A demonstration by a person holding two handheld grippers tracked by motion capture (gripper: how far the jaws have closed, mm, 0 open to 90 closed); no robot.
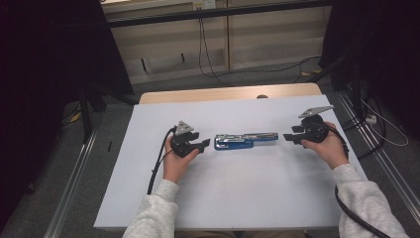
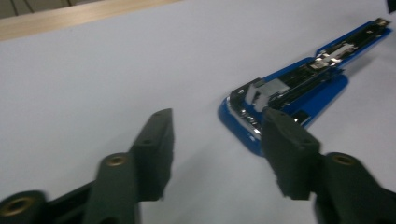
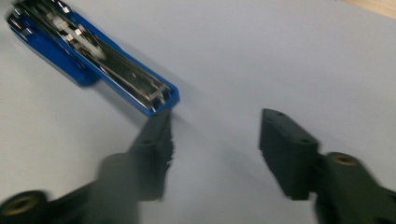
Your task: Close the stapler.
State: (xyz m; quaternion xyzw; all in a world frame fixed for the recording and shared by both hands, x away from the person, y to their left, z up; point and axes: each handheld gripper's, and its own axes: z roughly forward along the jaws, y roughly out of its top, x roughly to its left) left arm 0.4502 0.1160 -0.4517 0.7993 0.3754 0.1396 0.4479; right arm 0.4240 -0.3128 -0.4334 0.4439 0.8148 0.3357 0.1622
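Observation:
A blue stapler [image 1: 244, 140] lies swung open in the middle of the white table, its metal staple channel facing up. In the high view my left gripper [image 1: 204, 144] sits just left of the stapler's hinged end, jaws apart and empty. The left gripper view shows the stapler [image 2: 299, 84] up and to the right, its hinge end close to the right jaw. My right gripper [image 1: 288, 137] is at the stapler's right tip, also open and empty. In the right gripper view the stapler [image 3: 93, 56] runs to the upper left, its tip next to the left jaw.
The white table top [image 1: 233, 188] has a wooden strip [image 1: 228, 92] along its far edge. Cables [image 1: 208, 59] trail over the grey floor behind. Dark stands flank the table on both sides, and metal rails [image 1: 74, 173] run along the floor.

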